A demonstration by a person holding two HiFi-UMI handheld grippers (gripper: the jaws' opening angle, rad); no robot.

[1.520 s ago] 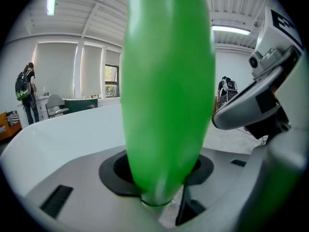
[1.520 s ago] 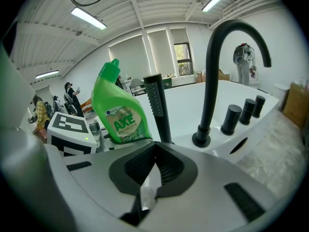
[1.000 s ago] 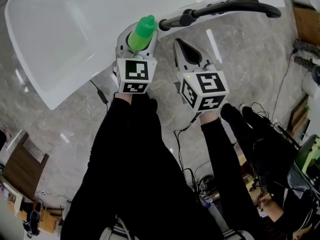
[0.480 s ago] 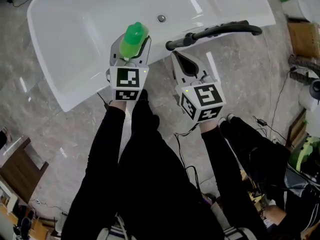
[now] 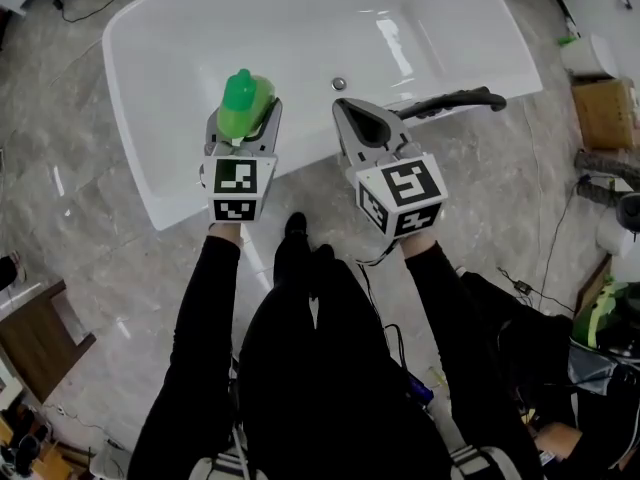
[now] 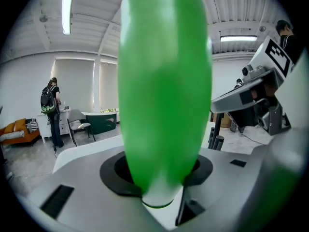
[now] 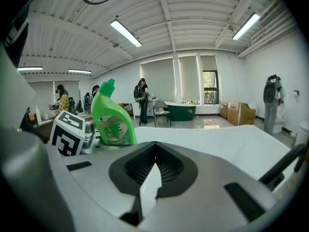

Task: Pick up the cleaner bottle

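The cleaner bottle [image 5: 240, 93] is bright green with a bent neck; my left gripper [image 5: 243, 115] is shut on its body and holds it in the air above the near rim of the white bathtub [image 5: 150, 183]. In the left gripper view the bottle [image 6: 164, 91] fills the middle, clamped between the jaws. The right gripper view shows the bottle [image 7: 112, 117] upright at the left, label facing the camera. My right gripper [image 5: 345, 108] hovers beside it to the right, shut and empty, its jaws meeting in a point [image 7: 154, 151].
A black faucet handle [image 5: 450, 100] lies across the tub's right rim, and the drain [image 5: 339, 84] shows inside. Cardboard box [image 5: 603, 113] at the right, wooden furniture [image 5: 40, 333] at lower left, cables on the marble floor. Several people stand far off in the room.
Both grippers have risen together, the left one still carrying the bottle. The bathtub and faucet handle now look smaller and lie farther below them.
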